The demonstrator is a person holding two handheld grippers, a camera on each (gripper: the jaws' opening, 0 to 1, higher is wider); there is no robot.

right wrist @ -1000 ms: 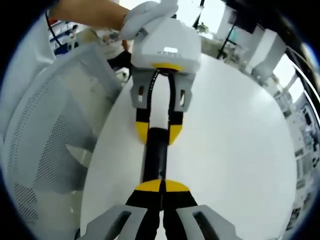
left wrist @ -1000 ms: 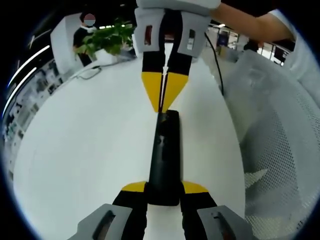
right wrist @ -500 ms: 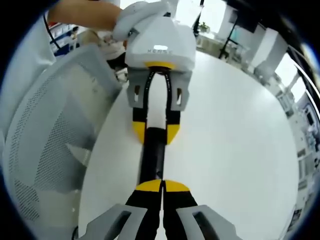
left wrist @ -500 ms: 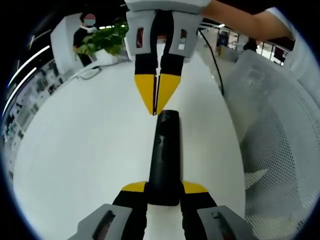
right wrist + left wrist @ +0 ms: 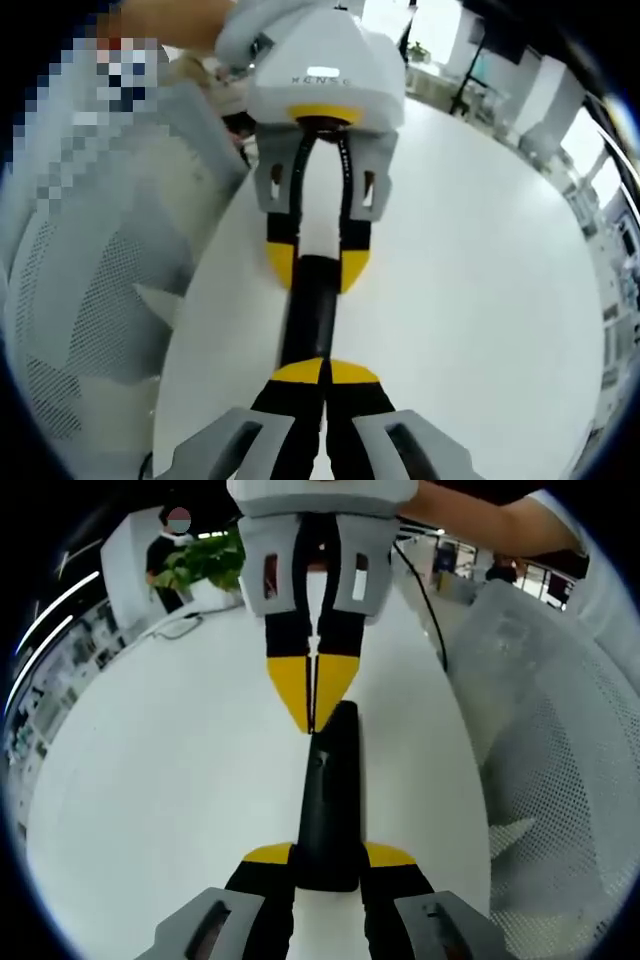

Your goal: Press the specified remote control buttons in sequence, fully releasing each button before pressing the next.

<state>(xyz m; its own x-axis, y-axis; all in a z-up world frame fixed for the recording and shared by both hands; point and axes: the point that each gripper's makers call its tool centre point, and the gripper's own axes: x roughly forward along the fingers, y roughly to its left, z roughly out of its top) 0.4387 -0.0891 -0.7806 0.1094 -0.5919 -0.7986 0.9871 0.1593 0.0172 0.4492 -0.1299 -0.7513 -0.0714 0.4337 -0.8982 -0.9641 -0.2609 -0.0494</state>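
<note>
A black remote control [image 5: 332, 790] lies lengthwise on the white table [image 5: 170, 780]. My left gripper [image 5: 328, 856] is shut on its near end, one yellow-tipped jaw on each side. My right gripper [image 5: 313, 726] comes down from the top of the left gripper view, shut, and its joined yellow tips rest on the remote's upper face near the far end. In the right gripper view the shut right gripper [image 5: 323, 366] touches the remote [image 5: 308, 318], and the left gripper [image 5: 318, 268] clamps the opposite end. The buttons under the tips are hidden.
A white mesh chair [image 5: 545, 750] stands close beside the table's edge. A potted plant [image 5: 205, 565] and a black cable [image 5: 432, 600] sit at the far side of the table. A person stands in the background.
The right gripper's shut tips rose off the remote's far end half a second ago and have come down again, a little further along the remote toward the left gripper. The left gripper's hold is unchanged.
</note>
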